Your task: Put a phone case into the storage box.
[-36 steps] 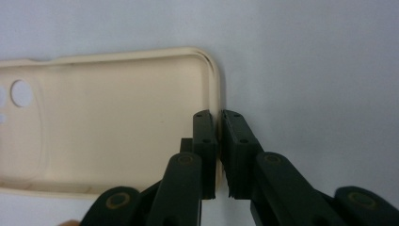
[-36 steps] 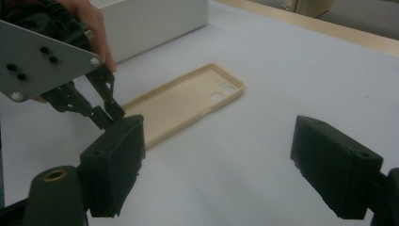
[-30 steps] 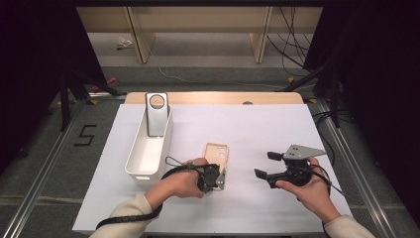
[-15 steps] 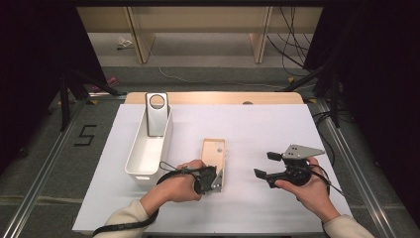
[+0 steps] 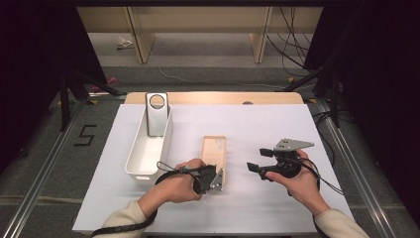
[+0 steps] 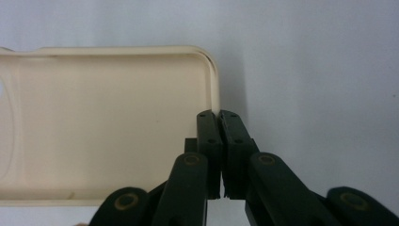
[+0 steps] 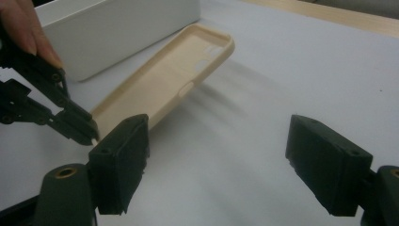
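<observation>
Right now the cream phone case lies hollow side up near the middle of the white surface. The left gripper pinches its rim at the case's 6 o'clock end, fingers closed on it. At 3 o'clock, the right gripper hovers, fingers wide apart and just closing a little, holding nothing. A white bin sits at 9 o'clock. Grey floor and wooden shelves lie at 12 o'clock.
</observation>
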`<action>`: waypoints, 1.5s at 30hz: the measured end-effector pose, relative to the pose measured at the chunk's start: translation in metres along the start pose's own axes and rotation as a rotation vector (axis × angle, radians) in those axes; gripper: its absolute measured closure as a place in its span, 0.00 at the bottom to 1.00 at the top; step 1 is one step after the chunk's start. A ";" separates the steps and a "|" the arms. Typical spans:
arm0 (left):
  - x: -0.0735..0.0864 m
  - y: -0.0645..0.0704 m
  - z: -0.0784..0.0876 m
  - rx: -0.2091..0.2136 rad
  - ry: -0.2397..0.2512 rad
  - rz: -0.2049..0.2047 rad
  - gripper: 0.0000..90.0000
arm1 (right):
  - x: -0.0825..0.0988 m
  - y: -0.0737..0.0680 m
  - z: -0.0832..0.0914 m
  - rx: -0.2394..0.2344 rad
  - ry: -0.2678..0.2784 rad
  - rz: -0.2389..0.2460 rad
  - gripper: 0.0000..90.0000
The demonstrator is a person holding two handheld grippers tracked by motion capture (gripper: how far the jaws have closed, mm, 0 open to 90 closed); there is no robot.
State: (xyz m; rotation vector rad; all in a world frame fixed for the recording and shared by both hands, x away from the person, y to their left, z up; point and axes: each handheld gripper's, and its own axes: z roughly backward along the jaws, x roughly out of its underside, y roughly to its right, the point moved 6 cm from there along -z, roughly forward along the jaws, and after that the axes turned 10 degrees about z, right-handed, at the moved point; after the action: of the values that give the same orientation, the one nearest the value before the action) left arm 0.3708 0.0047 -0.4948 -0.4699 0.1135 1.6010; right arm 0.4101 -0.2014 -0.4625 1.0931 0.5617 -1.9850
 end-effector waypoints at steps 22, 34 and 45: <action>-0.017 0.010 0.008 -0.004 0.037 -0.043 0.97 | -0.020 -0.004 -0.062 -0.081 -0.061 -0.089 0.30; -0.022 0.015 0.008 0.004 0.044 -0.059 0.97 | -0.021 -0.005 -0.074 -0.111 -0.093 -0.124 0.44; -0.023 0.015 0.007 -0.003 0.049 -0.075 0.97 | -0.025 -0.004 -0.069 -0.132 -0.089 -0.183 0.71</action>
State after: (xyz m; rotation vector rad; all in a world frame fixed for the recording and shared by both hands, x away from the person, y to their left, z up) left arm 0.3546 -0.0158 -0.4836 -0.5104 0.1286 1.5171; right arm 0.4494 -0.1417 -0.4781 0.8953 0.7571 -2.1083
